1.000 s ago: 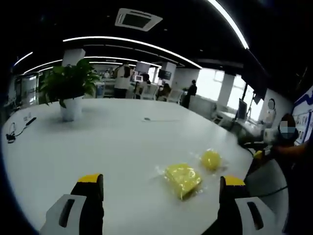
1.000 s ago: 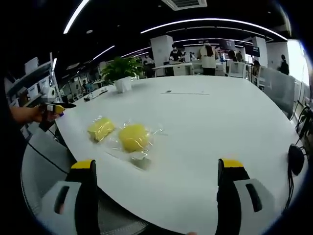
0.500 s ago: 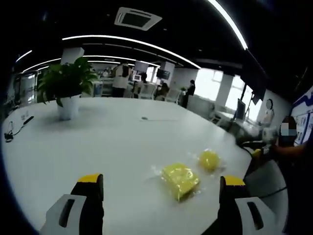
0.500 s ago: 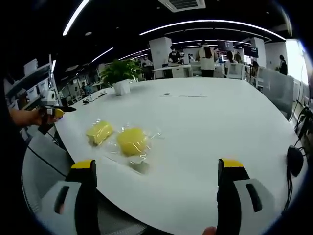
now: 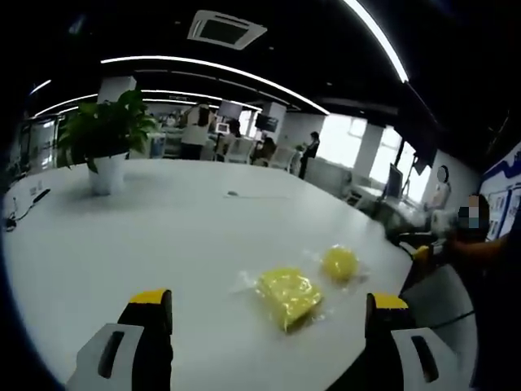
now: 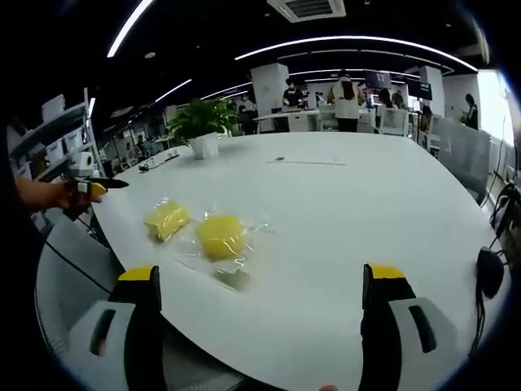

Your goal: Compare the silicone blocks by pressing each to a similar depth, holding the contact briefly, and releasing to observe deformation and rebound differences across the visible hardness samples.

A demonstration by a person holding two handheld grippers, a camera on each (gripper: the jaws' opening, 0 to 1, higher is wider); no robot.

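Hovering both claws, left claw (image 5: 264, 330) and right claw (image 6: 260, 322), with jaws spread wide and empty, I see two bagged yellow blocks (image 6: 221, 236) on the white surface (image 6: 350, 204) ahead, untouched, awaiting presses.

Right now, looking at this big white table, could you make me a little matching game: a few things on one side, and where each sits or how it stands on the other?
Things:
1. potted plant
2. squarish yellow block
3. round yellow block
4. right gripper

Descriptions:
A. jaws wide apart, holding nothing
B. far across the table
C. wrapped, nearer the table's left edge in the right gripper view
D. wrapped, beside the other block, further in from that edge

Pairs: 1-B, 2-C, 3-D, 4-A
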